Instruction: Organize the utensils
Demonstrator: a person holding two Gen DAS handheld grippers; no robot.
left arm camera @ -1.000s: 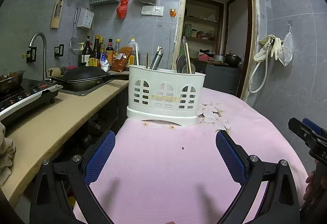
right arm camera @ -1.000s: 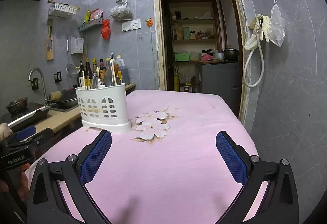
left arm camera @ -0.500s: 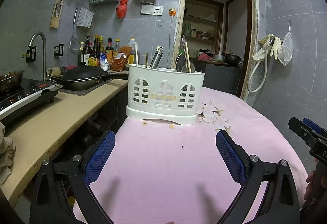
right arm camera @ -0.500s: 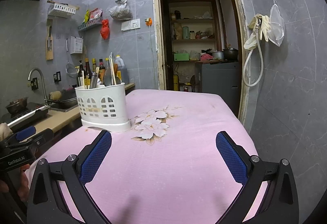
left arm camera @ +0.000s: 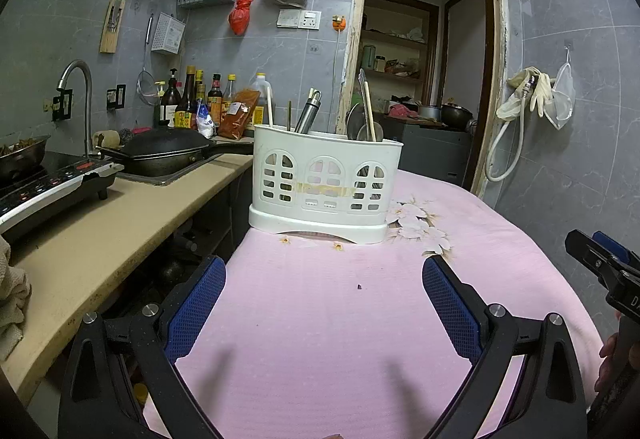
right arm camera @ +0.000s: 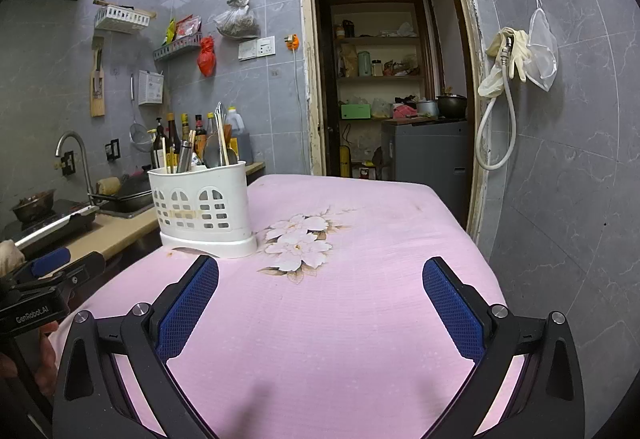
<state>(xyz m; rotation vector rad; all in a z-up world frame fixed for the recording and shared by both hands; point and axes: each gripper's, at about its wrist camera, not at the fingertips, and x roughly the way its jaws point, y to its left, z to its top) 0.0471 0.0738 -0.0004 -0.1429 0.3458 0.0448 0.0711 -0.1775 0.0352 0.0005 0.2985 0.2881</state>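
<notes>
Hovering low over the pink-clothed table, left claw spread wide and gripping nothing, blue pads framing bare cloth. Hanging likewise on the other side, right claw splayed wide and empty, with only cloth and the printed flower ahead of it. Probably waiting at the near end of the table so that both can reach forward without crowding each other.

Standing dead ahead of the left claw, well beyond its fingertips, the white utensil caddy; ahead and off to the left of the right claw, just past its left pad. Sitting upright on its own drip base near the table's left edge, long side turned broadside to the left claw, so running left to right across that claw's line of reach. Likely parked there to keep the cloth in front free as working room.

Poking up out of the caddy, handles skyward: a steel-handled tool leaning to the right, pale chopsticks nearly vertical toward the left end, a spoon and a ladle-like piece at the right end. All with long axes close to upright, working ends hidden inside the compartments. Seemingly sorted by compartment already, though hard telling through the arched cut-outs.

Lying loose on the cloth near either claw: no utensil, only a dark crumb.
</notes>
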